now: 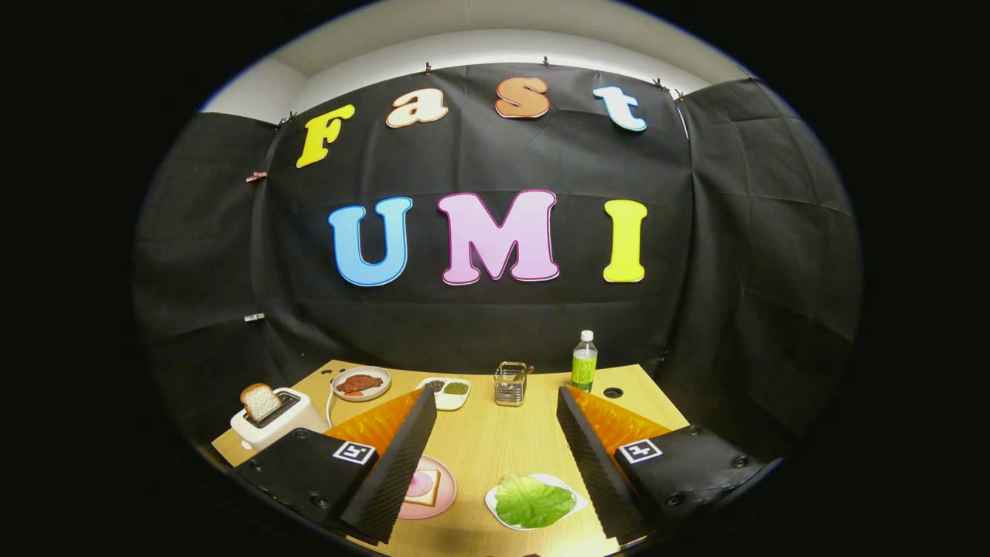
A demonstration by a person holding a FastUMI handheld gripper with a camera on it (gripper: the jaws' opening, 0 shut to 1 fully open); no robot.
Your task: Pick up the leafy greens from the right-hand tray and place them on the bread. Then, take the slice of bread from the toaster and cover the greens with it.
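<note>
The greens [534,501] are lying on their tray [495,507] between the fingers, nearer the right one. The claw [495,456] is hanging wide and empty above the counter [495,433] (bread [424,486] is waiting beside the left finger, toaster [274,422] beyond).

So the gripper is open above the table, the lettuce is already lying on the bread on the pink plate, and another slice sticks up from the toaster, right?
Not quite. The gripper view shows the lettuce on its own white tray, beside the bread on the pink plate, not on it. The rest holds: the gripper is open above the table, and a slice sticks up from the toaster.
</note>
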